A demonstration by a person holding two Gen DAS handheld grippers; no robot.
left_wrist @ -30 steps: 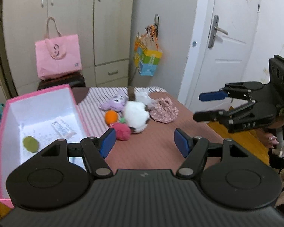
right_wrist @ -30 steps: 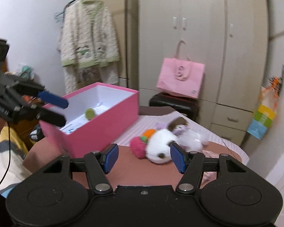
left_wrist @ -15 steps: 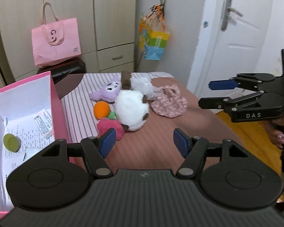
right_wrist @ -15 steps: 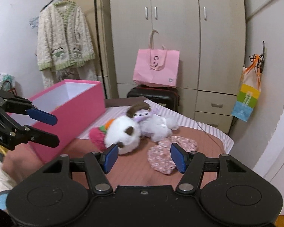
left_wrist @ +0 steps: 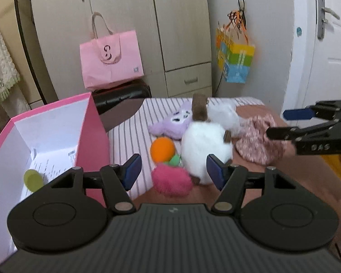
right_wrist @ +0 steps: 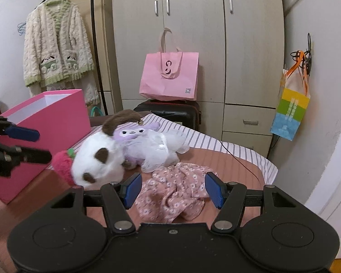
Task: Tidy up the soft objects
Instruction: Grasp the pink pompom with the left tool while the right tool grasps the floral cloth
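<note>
A heap of soft toys lies on the striped and brown table cover: a white plush with brown ears, a purple plush, an orange ball and a pink fuzzy ball. A floral cloth lies to their right. My left gripper hovers just before the pink fuzzy ball, its jaws closing with nothing pressed between the pads. My right gripper stands open just over the floral cloth. An open pink box stands on the left.
Inside the box lie papers and a yellow-green disc. Behind the table stand a pink tote bag on a black case and a wardrobe. A colourful bag hangs near the door. A cardigan hangs at the far left.
Both grippers have come down and closer to the toy heap. The right one has swung from facing the box to facing the floral cloth. The left jaws have narrowed a little.
</note>
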